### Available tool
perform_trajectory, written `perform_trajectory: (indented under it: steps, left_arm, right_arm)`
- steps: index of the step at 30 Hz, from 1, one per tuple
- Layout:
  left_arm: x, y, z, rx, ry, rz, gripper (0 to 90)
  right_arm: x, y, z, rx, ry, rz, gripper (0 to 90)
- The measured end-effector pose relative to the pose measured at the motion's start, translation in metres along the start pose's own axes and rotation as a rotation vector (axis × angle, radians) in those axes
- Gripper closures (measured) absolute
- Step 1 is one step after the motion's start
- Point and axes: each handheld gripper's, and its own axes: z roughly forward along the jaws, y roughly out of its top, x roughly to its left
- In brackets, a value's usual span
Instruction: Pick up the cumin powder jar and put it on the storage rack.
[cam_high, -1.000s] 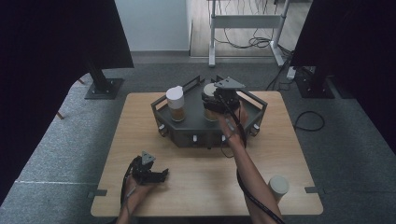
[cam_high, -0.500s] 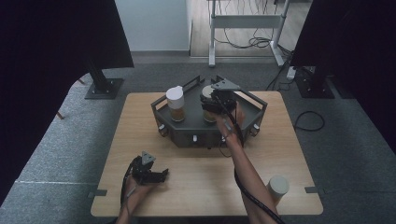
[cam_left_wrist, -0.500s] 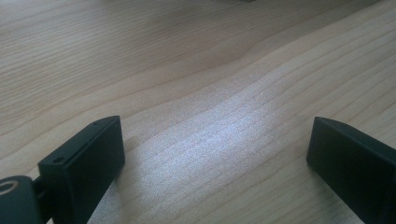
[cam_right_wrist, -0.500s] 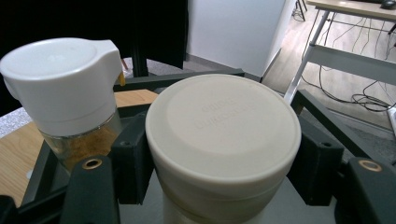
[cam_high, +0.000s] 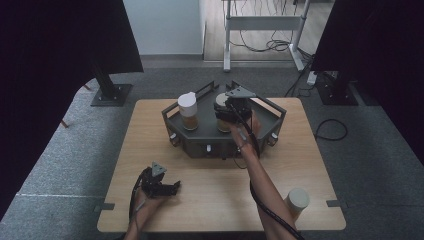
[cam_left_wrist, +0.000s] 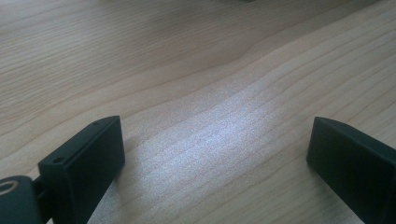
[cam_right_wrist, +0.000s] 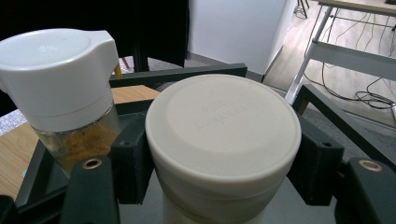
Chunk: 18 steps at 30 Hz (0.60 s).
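Our right gripper (cam_right_wrist: 219, 177) has its fingers (cam_right_wrist: 133, 158) closed against the sides of the beige-lidded jar (cam_right_wrist: 223, 140), pressing just under the lid. Compared with a second ago, this gripper has shifted slightly toward the bench's left side while staying on the jar inside the dark tray (cam_high: 200, 137), which sits toward the far edge of the bench (cam_high: 300, 165). We judge that the jar is being set down or seated there, beside the white-capped spice jar (cam_high: 188, 111). Our left gripper (cam_high: 161, 185) rests near the bench's front-left corner, its fingers (cam_left_wrist: 88, 158) spread wide with nothing between them. A second beige-lidded jar (cam_high: 297, 201) stands near the front-right corner, probably waiting its turn.
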Motion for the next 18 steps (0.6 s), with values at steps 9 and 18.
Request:
perform_trajectory:
  steps: [9, 18]
  left_arm:
    - [0.0000, 0.0000, 0.0000, 0.000, 0.000, 0.000, 3.8]
    - [0.0000, 0.0000, 0.0000, 0.000, 0.000, 0.000, 3.8]
  right_arm:
    - [-0.0006, 0.0006, -0.0007, 0.005, -0.001, -0.002, 32.7]
    - [-0.0007, -0.0006, -0.0004, 0.004, -0.005, -0.013, 25.6]
